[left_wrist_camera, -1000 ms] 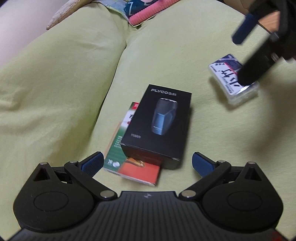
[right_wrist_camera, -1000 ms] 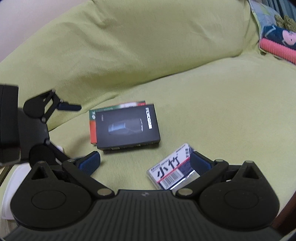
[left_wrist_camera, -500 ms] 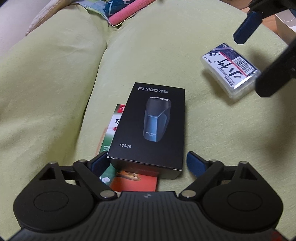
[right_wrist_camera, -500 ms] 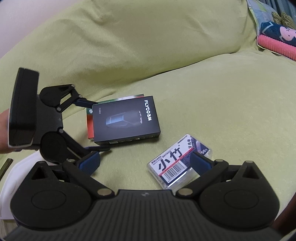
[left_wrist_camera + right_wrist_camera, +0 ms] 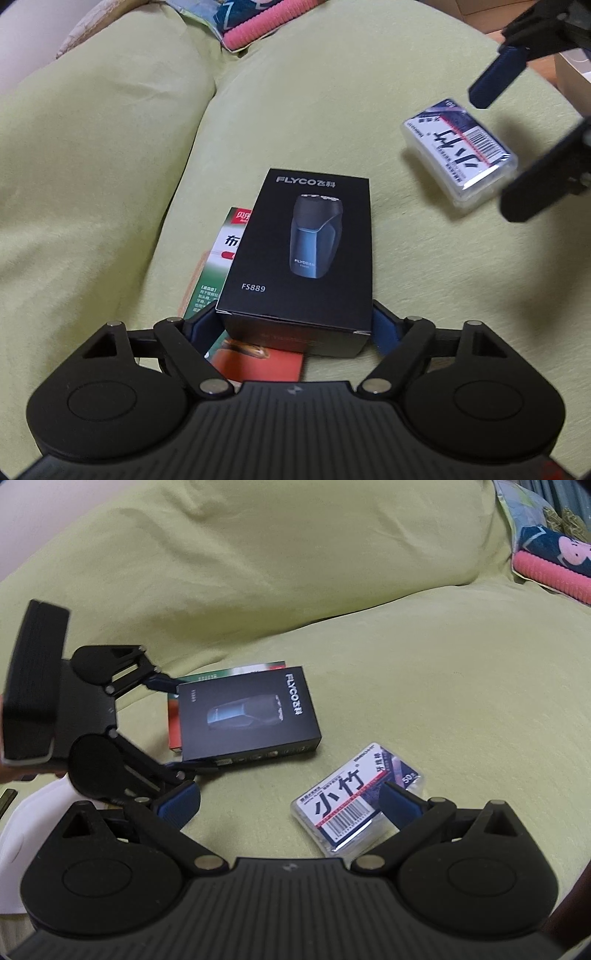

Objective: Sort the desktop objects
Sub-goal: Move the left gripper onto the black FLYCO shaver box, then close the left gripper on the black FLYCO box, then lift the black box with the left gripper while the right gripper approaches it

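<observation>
A yellow-green sofa cover (image 5: 103, 192) fills both views, its seat cushion carrying every object. At the far edge lies a pile of patterned cloth with a pink ribbed roll (image 5: 550, 572) on it. The left tongs (image 5: 295, 325) sit low over the cushion with their blue pads on either side of the near end of the black shaver box (image 5: 299, 251); the pads look pressed to its flanks, though the contact itself is partly hidden, so the grip may not be full. That box, printed FLYCO FS889, lies flat on top of a green and red carton (image 5: 221, 258), which pokes out at its left side and near end. The right tongs (image 5: 291, 806) hover spread wide, empty, just above the clear plastic case (image 5: 354, 801), one blue pad over the case's right part and the other well off to its left. The case, labelled with a barcode and large black characters, rests flat on the cushion, apart from the shaver box
</observation>
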`<action>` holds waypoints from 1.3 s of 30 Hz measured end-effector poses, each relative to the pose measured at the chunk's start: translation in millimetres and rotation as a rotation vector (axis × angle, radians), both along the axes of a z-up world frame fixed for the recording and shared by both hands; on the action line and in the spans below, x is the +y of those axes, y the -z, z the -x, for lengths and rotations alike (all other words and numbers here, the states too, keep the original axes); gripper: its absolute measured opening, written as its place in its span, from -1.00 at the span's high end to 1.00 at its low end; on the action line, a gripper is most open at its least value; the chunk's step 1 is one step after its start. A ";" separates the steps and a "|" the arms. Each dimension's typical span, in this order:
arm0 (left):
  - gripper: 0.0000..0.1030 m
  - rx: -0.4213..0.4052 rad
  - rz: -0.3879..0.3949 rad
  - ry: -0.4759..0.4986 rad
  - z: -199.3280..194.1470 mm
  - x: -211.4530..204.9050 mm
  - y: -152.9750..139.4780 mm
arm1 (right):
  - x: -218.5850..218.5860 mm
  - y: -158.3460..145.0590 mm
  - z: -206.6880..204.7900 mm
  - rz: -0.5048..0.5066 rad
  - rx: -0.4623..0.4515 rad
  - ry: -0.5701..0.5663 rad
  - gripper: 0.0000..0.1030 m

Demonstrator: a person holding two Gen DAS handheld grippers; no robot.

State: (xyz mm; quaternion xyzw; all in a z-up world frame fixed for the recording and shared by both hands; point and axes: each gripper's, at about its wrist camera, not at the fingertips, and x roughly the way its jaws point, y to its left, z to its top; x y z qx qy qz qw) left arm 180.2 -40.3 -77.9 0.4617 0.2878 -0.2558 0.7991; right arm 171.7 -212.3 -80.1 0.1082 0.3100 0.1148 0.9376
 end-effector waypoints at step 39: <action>-0.55 -0.199 -0.278 0.225 153.6 -26.2 13.6 | 4.3 -25.5 -1.3 -0.008 -0.068 -0.008 -0.98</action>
